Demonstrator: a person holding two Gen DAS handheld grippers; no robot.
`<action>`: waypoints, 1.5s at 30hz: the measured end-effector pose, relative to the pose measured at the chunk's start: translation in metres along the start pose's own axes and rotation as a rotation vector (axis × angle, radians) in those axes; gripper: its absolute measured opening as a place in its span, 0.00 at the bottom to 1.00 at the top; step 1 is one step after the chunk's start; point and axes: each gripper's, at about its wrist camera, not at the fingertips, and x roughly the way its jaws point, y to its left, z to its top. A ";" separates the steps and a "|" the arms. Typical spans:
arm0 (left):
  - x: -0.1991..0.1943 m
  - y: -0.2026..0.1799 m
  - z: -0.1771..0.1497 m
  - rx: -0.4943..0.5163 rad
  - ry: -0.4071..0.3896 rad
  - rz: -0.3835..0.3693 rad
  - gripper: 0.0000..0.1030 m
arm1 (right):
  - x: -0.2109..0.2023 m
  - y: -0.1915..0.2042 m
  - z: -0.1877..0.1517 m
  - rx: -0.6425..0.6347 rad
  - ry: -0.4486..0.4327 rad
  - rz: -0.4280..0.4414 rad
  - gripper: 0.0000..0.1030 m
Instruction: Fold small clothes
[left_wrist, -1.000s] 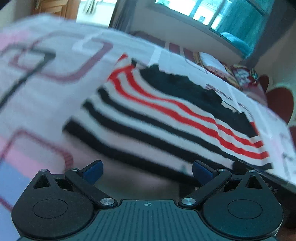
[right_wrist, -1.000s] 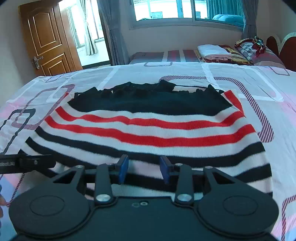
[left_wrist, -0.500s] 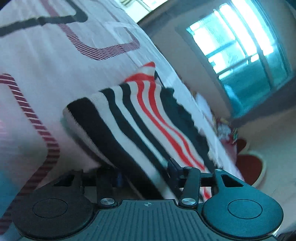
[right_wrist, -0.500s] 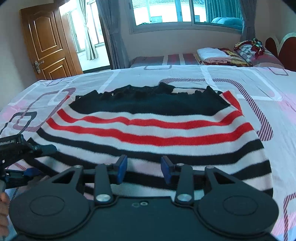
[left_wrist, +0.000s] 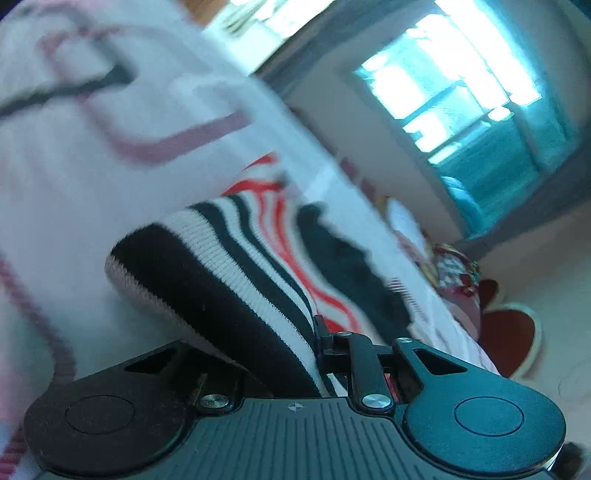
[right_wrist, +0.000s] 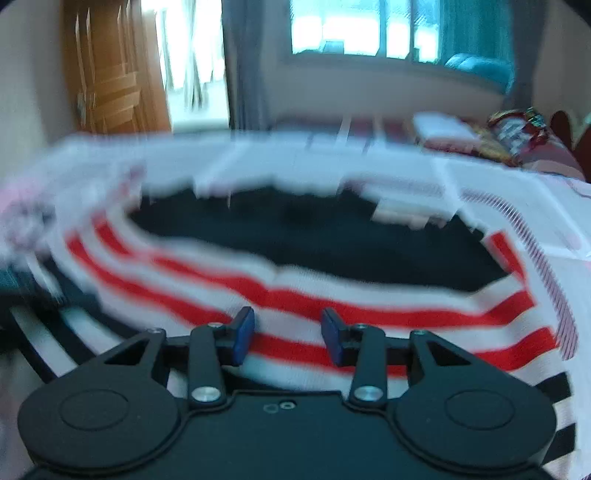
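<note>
Left wrist view, item 1: left gripper (left_wrist: 295, 350). I've got its jaws just closed down on the hem corner of the striped knit top (left_wrist: 229, 280). Fabric sits between them, black hem band bunched up over the near finger. Pinching cloth, i.e. holding the corner so I can carry it over for a fold. Frame blurred, so exact pad contact is partly hidden under the knit.

Item 2: striped knit top, same view. Black/white/red stripes, black panel at far end. Lies on the bedsheet (left_wrist: 92, 184); near corner is lifted off the sheet and curled, prob. because it's gripped from the edge.

Item 3: bedsheet. White w/ pink and dark rectangle print. Serves as the folding surface.

Right wrist view, item 4: right gripper (right_wrist: 288, 338). Blue pads (right_wrist: 243, 332) stand apart, part-spread, nothing visibly between them. Hangs just above the top's red-and-white stripes, w/ the hem's black-and-white bands beside it. My read: it's lined up to take the other hem corner so both ends rise evenly. Jaws have crept slightly wider.

Item 5: striped knit top (right_wrist: 369, 295), this view. Spread flat across the bed, black panel toward the window (right_wrist: 354, 33). Left edge looks disturbed and smeared by blur.

Item 6: background. Wooden door (right_wrist: 114, 74) at left, folded pile (right_wrist: 443, 127) near headboard; not in play.
</note>
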 end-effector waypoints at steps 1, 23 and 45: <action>-0.003 -0.013 0.004 0.062 -0.014 -0.018 0.17 | -0.001 0.003 -0.005 -0.032 -0.023 -0.012 0.40; 0.017 -0.209 -0.085 0.906 0.291 -0.301 0.70 | -0.121 -0.138 -0.067 0.371 -0.066 -0.151 0.40; 0.035 -0.142 -0.103 0.865 0.160 -0.048 0.73 | -0.131 -0.144 -0.072 0.714 -0.020 0.300 0.65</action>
